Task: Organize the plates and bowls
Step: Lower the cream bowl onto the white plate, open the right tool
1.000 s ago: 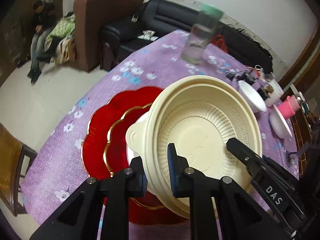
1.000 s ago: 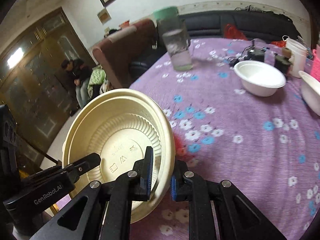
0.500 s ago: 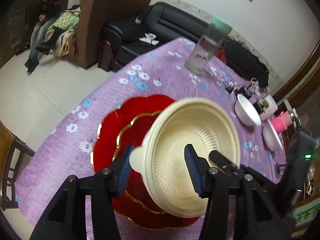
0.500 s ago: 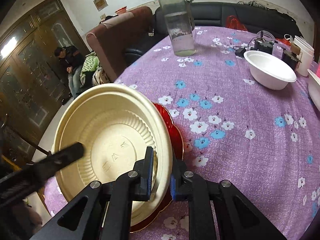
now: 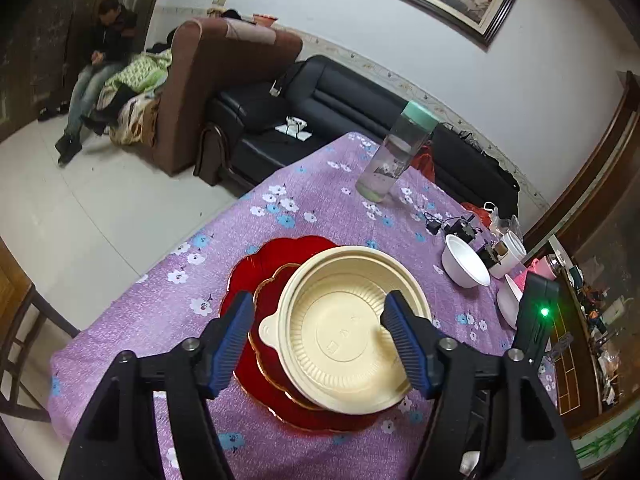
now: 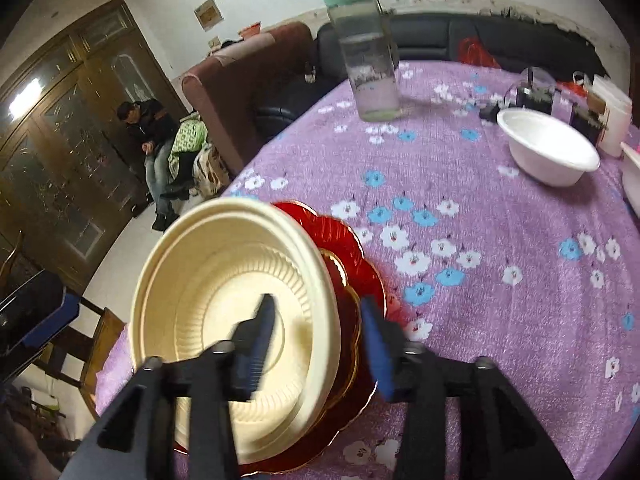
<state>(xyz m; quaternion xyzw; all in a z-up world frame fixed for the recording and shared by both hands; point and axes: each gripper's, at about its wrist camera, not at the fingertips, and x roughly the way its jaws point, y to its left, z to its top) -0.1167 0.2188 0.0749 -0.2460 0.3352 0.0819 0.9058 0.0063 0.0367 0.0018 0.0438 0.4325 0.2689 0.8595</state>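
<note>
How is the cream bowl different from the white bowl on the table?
The cream bowl is yellowish with a ribbed inside and a small tab on its rim; the white bowl is plain and smooth. The cream bowl sits on the red plate; the white bowl stands directly on the purple tablecloth. The cream bowl looks wider and shallower. Both are round, upright and empty.

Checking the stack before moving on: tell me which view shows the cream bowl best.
The left wrist view: the cream bowl sits sharp and nearly whole on the red plate. The right wrist view shows it blurred, with a finger across its inside.
</note>
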